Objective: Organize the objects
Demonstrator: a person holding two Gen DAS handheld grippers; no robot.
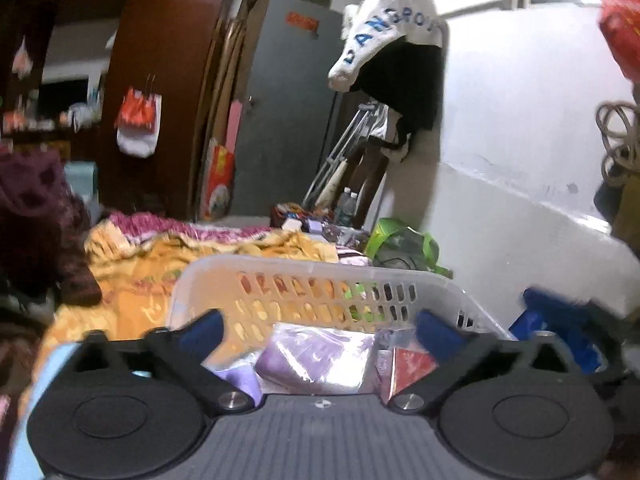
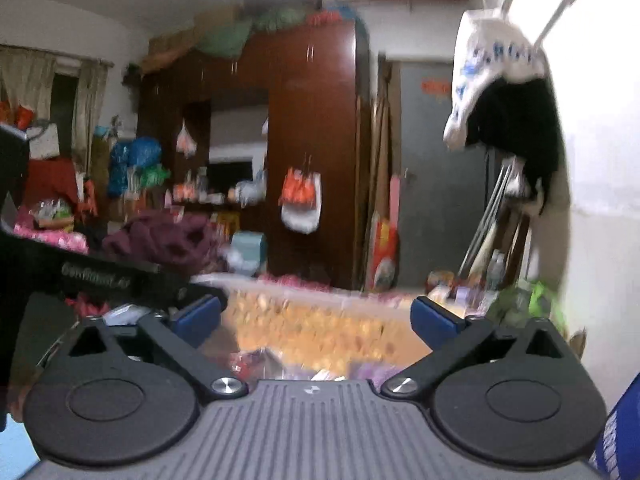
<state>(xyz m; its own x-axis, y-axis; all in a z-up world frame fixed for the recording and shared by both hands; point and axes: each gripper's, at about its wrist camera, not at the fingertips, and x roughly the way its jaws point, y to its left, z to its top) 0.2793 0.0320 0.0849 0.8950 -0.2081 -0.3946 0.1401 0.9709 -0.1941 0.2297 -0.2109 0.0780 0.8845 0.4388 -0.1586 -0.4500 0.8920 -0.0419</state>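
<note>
Left hand-held gripper (image 1: 320, 326) released, blue pads spread wide with nothing pinched between them, poised above a white slotted plastic basket (image 1: 280, 276). Inside the basket, directly under the gap: a purple plastic-wrapped packet (image 1: 316, 360), a red packet (image 1: 412, 364) just beside it toward the right pad. Contents otherwise too blurred to name. Basket resting on a bed covered by an orange patterned blanket (image 1: 132, 280), with a green bag (image 1: 400, 244) behind the far rim and a blue object (image 1: 560, 328) just beside the right corner, identity unclear.

Right hand-held gripper (image 2: 318, 318) likewise released, fingers fully apart and gripping nothing. Beyond the gap, the same orange patterned blanket (image 2: 320, 328), heavily smeared by motion; a glimpse of crinkled wrapped packets (image 2: 280, 364) low between the fingers, just above the gripper body. At the left edge of the right wrist view, a black device body crossing the frame, apparently part of the other hand-held gripper.

Around the bed: a dark red wooden wardrobe (image 2: 312, 140) with plastic bags hanging from it, a grey door (image 1: 288, 100), a white lettered garment (image 1: 388, 28) draped over black clothing on the wall, a maroon knitted heap (image 2: 168, 240) near the bed's far side.
</note>
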